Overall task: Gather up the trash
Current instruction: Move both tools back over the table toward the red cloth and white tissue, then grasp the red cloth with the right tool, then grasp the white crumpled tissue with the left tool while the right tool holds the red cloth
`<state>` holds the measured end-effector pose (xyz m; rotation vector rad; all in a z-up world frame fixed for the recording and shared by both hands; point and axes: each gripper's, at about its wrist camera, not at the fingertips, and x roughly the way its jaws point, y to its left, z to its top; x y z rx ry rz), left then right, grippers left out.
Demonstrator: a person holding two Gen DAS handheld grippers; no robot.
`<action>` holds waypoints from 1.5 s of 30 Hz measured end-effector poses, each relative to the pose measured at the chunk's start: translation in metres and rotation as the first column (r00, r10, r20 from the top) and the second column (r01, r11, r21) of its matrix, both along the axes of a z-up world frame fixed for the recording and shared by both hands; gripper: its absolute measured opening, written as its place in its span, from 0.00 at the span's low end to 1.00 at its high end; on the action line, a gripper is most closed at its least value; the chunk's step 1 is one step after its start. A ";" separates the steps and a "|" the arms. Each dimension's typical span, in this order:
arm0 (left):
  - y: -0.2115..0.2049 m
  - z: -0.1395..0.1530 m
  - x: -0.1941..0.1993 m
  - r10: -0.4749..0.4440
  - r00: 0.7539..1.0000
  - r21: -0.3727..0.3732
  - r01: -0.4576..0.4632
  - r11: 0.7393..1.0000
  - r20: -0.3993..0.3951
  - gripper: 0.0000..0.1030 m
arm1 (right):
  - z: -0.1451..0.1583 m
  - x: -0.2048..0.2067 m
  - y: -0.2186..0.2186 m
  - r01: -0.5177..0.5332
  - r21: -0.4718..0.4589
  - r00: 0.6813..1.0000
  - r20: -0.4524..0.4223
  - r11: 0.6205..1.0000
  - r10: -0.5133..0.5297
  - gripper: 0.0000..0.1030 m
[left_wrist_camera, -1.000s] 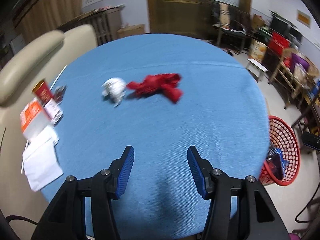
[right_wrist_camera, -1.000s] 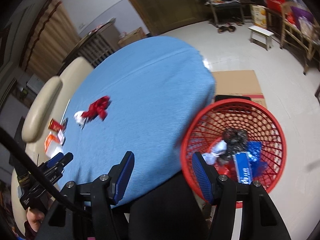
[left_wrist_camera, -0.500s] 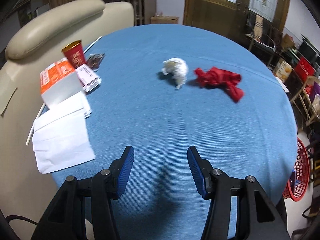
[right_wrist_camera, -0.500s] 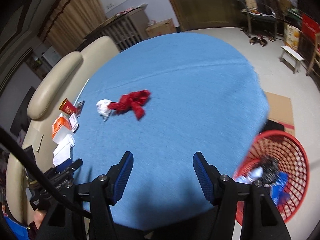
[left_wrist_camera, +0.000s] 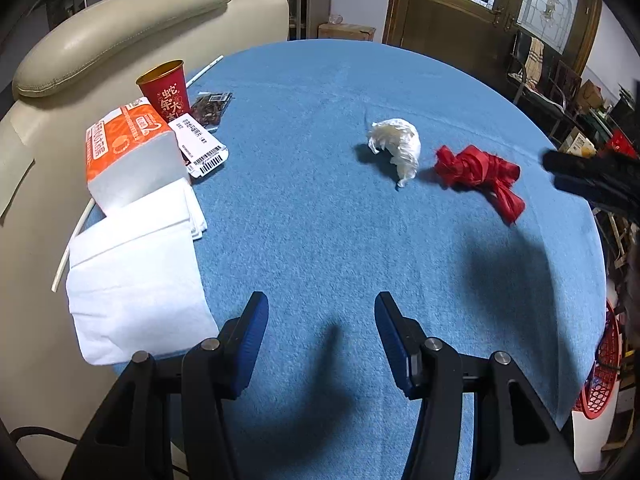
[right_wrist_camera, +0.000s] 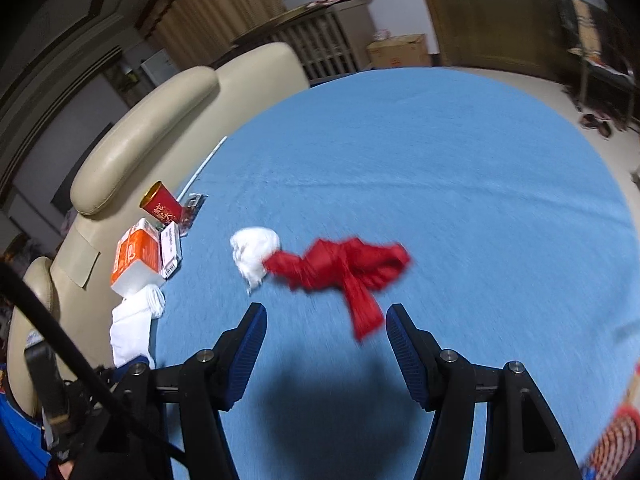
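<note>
both tools spread, I hold nothing | right tool (right_wrist_camera: 322, 340) near red wrap (right_wrist_camera: 344, 270) on counter (right_wrist_camera: 480, 184) | risk: tissue (right_wrist_camera: 254, 252) touches wrap, my pinch may drag it

On the blue table (left_wrist_camera: 320, 240): one white paper wad (left_wrist_camera: 396, 146), one red bag (left_wrist_camera: 478, 174) just beside it. At the table's sofa-side edge: one red cup (left_wrist_camera: 164, 90), one orange tissue pack (left_wrist_camera: 128, 152), one labelled packet (left_wrist_camera: 198, 146), one snack wrapper (left_wrist_camera: 210, 106), two straws (left_wrist_camera: 70, 248). Off the table: one red basket (left_wrist_camera: 600, 380).
</note>
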<state>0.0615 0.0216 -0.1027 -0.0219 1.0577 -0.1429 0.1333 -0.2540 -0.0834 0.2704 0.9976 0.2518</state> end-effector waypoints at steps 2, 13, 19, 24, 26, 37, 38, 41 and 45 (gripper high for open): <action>0.001 -0.001 0.007 0.002 1.000 0.005 -0.002 1.000 -0.007 0.55 | -0.008 0.021 0.004 -0.021 0.020 1.000 -0.011 1.000 0.022 0.64; -0.010 0.009 0.053 0.020 1.000 -0.006 -0.020 1.000 -0.011 0.55 | -0.050 0.085 0.027 -0.177 -0.058 0.983 -0.053 0.982 0.174 0.65; -0.031 0.020 0.086 -0.009 1.000 -0.020 0.009 1.000 -0.003 0.55 | -0.056 0.084 0.038 -0.255 -0.196 0.967 -0.044 0.947 0.251 0.59; -0.050 0.023 0.114 -0.028 1.000 -0.038 0.027 0.999 -0.011 0.55 | -0.058 0.078 0.046 -0.264 -0.286 0.961 -0.001 0.921 0.276 0.47; -0.055 0.021 0.123 -0.035 0.999 -0.062 0.034 0.998 -0.022 0.55 | -0.056 0.075 0.042 -0.249 -0.276 0.965 0.013 0.928 0.263 0.45; -0.093 -0.004 0.158 -0.042 0.996 -0.098 0.034 0.995 -0.078 0.55 | -0.032 0.032 -0.020 -0.084 -0.073 0.995 0.040 0.994 0.087 0.45; -0.094 -0.008 0.161 -0.035 0.996 -0.104 0.026 0.994 -0.076 0.55 | -0.029 0.025 -0.024 -0.075 -0.060 0.996 0.046 0.995 0.078 0.45; -0.094 -0.015 0.165 -0.022 0.996 -0.123 0.012 0.992 -0.084 0.47 | -0.023 0.007 -0.028 -0.049 -0.027 0.997 0.058 0.998 0.051 0.45; -0.092 -0.018 0.160 -0.023 0.996 -0.132 0.011 0.991 -0.088 0.30 | -0.017 -0.018 -0.035 -0.026 0.010 0.997 0.066 1.000 0.025 0.45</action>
